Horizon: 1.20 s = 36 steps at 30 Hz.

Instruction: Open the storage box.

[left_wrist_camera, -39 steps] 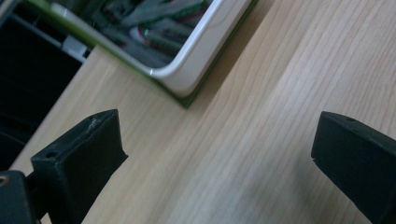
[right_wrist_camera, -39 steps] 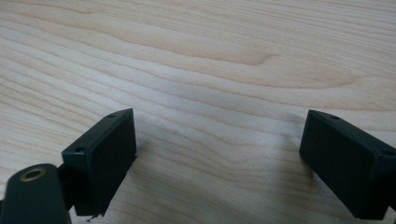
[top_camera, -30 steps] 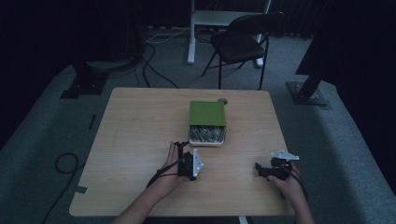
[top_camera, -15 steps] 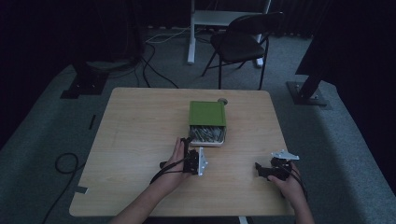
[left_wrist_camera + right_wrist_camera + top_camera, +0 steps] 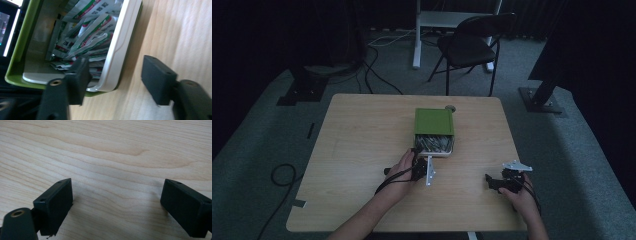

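A green box [image 5: 434, 121] stands mid-table with a white tray [image 5: 435, 146] drawn out of its near end, full of small printed sachets [image 5: 87, 32]. My left gripper [image 5: 417, 153] is at the tray's near left corner. In the left gripper view it [image 5: 116, 62] straddles the tray's white wall [image 5: 120, 47], with one jaw inside over the sachets and the other outside above the wood. The jaws have just been closing, and a gap still shows beside the wall. My right gripper [image 5: 488, 182] rests open at the table's near right, with bare wood between its jaws [image 5: 117, 187].
The wooden table [image 5: 362, 135] has bare room to the left of the box. A small round object [image 5: 450, 107] sits just behind the box. A folding chair [image 5: 472, 45] and a white stand are beyond the far edge, and cables lie on the floor to the left.
My left hand has edged forward to the tray's corner. The right hand has kept still.
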### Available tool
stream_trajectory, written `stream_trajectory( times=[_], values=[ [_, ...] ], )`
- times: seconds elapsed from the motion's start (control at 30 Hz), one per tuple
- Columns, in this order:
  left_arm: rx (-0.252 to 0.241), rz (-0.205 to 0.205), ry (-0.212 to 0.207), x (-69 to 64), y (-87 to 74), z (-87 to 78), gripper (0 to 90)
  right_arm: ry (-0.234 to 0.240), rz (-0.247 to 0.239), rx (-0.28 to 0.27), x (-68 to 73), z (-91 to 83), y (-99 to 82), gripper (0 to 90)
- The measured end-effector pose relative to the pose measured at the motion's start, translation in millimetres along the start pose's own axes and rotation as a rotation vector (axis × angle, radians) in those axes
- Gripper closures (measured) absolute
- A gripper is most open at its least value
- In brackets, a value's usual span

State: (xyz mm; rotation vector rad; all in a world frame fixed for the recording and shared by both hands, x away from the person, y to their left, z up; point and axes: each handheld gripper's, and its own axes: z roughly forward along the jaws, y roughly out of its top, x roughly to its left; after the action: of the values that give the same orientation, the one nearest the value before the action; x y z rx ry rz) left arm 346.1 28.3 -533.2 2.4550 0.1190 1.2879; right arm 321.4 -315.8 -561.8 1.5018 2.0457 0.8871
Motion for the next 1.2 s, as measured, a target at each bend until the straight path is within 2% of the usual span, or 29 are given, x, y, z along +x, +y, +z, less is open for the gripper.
stream_trajectory(
  times=[0.03,0.07,0.1,0.17,0.23,0.3,0.33,0.4,0.43,0.47,0.53,0.57,0.7,0.93,1.07,1.2],
  values=[
    [0.01,0.023,0.009,-0.6,0.4,1.0,45.3,0.0,0.0,0.0,0.0,0.0,0.0,10.5],
    [0.009,0.024,0.004,-1.5,0.8,2.1,49.0,0.0,0.0,0.0,0.0,0.0,0.0,10.5],
    [-0.002,0.013,-0.001,-2.6,0.9,3.5,49.1,0.0,0.0,0.0,0.0,0.0,0.0,10.5],
    [-0.005,0.033,0.004,-3.5,0.4,5.0,49.0,0.0,0.0,0.0,0.0,0.0,0.0,10.5],
    [-0.003,0.026,0.002,-3.7,-0.3,5.5,49.0,0.0,-0.001,0.0,0.0,0.0,0.0,10.5],
    [0.0,0.038,0.011,-3.3,-0.2,6.3,49.1,0.0,0.0,0.0,0.0,0.0,0.0,10.5],
    [-0.003,0.025,0.005,-3.4,0.0,7.2,50.1,0.0,0.0,0.0,0.0,0.0,0.0,10.5],
    [0.012,0.046,0.016,-2.3,0.2,8.8,50.5,0.0,0.0,0.0,0.0,0.0,0.0,10.4],
    [0.012,0.046,0.016,-2.3,0.2,8.8,52.5,0.0,0.0,0.0,0.0,0.0,0.0,10.5],
    [0.012,0.027,0.02,-1.1,0.1,11.3,52.5,0.0,-0.001,0.0,0.0,0.0,0.0,10.4],
    [0.009,0.038,0.027,0.9,0.2,12.8,52.5,0.0,-0.001,0.001,-0.1,0.0,0.0,10.5],
    [0.001,0.026,0.03,1.3,-0.1,14.1,52.4,0.0,-0.001,0.0,-0.1,0.1,0.1,10.5],
    [0.011,0.026,0.015,1.0,0.9,17.6,52.5,-0.001,-0.001,0.0,-0.3,0.2,0.2,10.5],
    [0.036,0.024,0.032,0.6,2.5,20.0,65.3,0.0,-0.001,0.0,-0.3,0.2,0.2,10.5],
    [0.054,0.049,0.03,1.4,3.9,19.7,66.4,0.0,-0.001,0.0,-0.3,0.2,0.2,10.4],
    [0.055,0.05,0.025,1.6,4.0,19.5,67.2,0.0,-0.002,0.0,-0.4,0.3,0.3,10.5]
  ],
)
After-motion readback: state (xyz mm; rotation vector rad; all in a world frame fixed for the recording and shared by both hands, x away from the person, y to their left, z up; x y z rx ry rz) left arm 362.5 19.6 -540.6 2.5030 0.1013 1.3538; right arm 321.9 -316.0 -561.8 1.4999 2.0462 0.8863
